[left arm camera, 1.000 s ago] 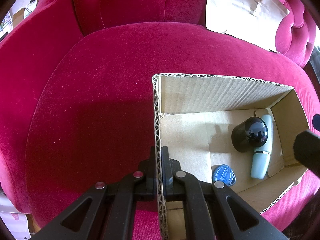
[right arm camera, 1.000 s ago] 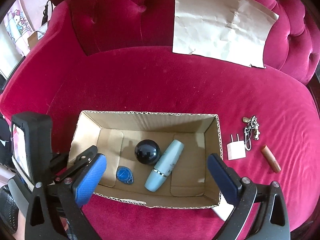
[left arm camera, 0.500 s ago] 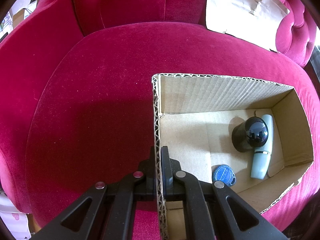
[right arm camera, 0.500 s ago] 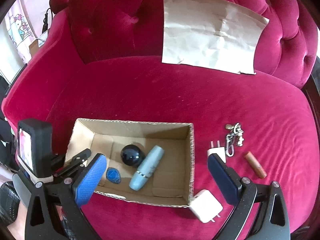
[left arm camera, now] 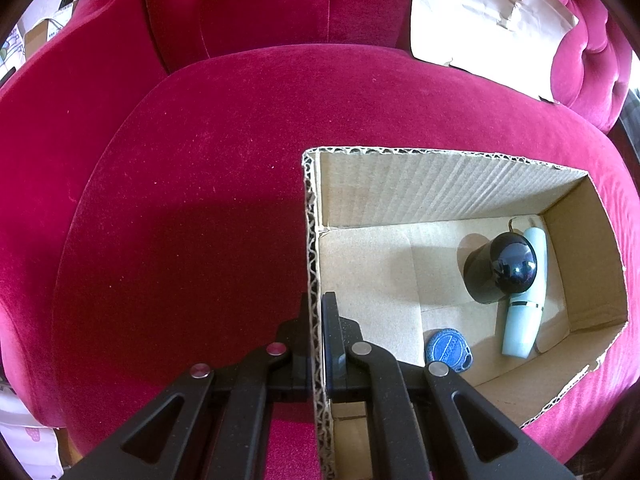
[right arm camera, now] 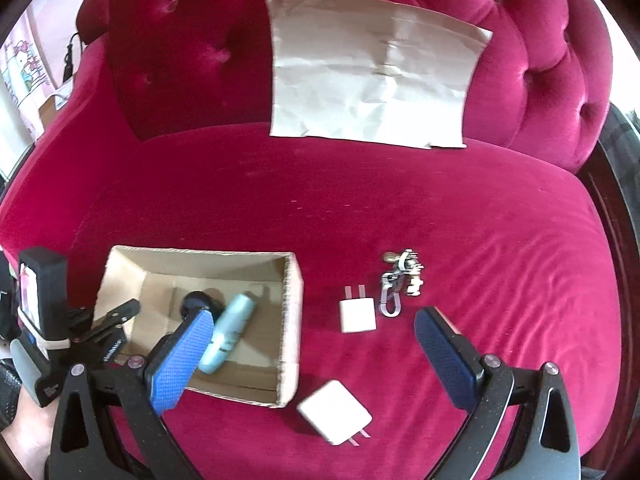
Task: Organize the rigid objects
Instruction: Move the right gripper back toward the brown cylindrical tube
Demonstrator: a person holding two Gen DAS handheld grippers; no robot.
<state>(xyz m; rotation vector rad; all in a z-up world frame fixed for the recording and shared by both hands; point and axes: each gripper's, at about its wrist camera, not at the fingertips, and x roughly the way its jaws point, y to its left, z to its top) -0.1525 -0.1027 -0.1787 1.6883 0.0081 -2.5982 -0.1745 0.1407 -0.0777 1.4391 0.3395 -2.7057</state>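
- Two grippers in view over a red velvet sofa seat (right arm camera: 440,208).
- Left gripper (left arm camera: 316,320): angled steeply down, jaws clamped on the left end wall of the cardboard box (left arm camera: 310,240), one finger outside the wall, one inside.
- Right gripper (right arm camera: 316,344): angled down over the seat cushion, jaws wide, nothing between the pads; blue pads face each other.
- Box sits toward the seat's left front. Inside: black round-topped object (left arm camera: 500,270) touching a pale blue bottle (left arm camera: 524,316) lying on its side; blue tag (left arm camera: 448,350) near the front wall.
- On the cushion right of the box: small white plug (right arm camera: 357,312), key bunch (right arm camera: 400,280) just beside it; larger white charger (right arm camera: 335,410) near the box's front right corner.
- Brown paper sheet (right arm camera: 372,76) leans against the backrest.
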